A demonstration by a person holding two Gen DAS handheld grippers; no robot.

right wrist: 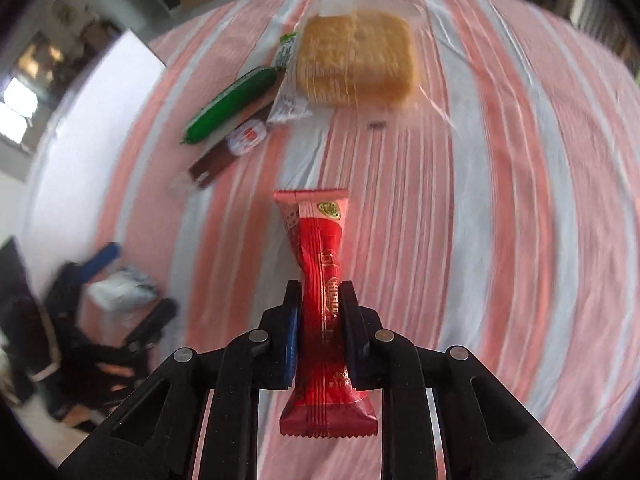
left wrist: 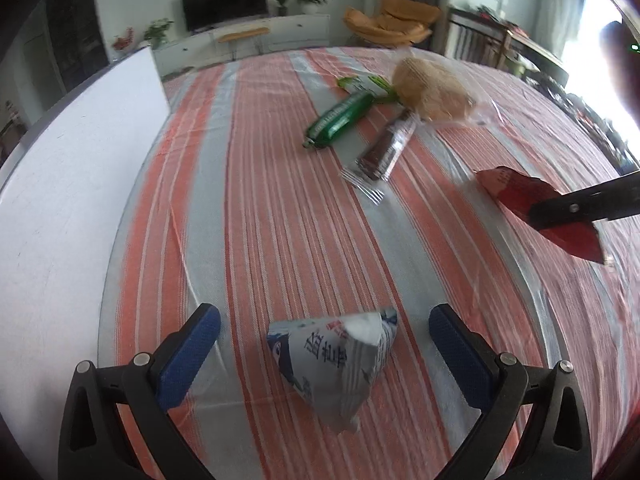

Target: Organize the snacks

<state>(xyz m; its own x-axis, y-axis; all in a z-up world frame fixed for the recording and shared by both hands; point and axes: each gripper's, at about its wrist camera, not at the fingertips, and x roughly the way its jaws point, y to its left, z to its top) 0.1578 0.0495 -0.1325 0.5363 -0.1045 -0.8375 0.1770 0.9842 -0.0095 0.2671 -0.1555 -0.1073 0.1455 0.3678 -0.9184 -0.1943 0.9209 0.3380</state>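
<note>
Striped cloth in coral and grey [left wrist: 304, 208] covers the surface I am working over, and nearest my left gripper [left wrist: 324, 344] lies a crumpled white-and-blue pyramid-shaped snack pouch [left wrist: 340, 364], sitting between the blue pads, which stand wide apart and touch nothing. My right gripper [right wrist: 320, 312] is clamped on a long red foil snack packet [right wrist: 322, 304], the pads pinching it about the middle so the wrapper twists slightly, one crimped end hanging toward the camera and the other pointing out over the cloth. To do this step well I would keep the pinch firm, since a slick foil sleeve held at its waist can slide or swing, and carry it low and steady toward wherever the snacks are being gathered; I cannot tell from these views where that spot is. Farther out sit a dark brown bar in clear wrap [left wrist: 384, 148], a green tube-shaped packet [left wrist: 340, 120] just beside it, and a clear bag of sliced tan bread [right wrist: 356, 60] touching their far ends, with another green wrapper [left wrist: 364, 84] partly tucked under it. A white board [left wrist: 80, 168] edges the cloth on the left. Beyond are a white cabinet with a dark television [left wrist: 224, 2], potted plants and an orange chair [left wrist: 388, 22].
</note>
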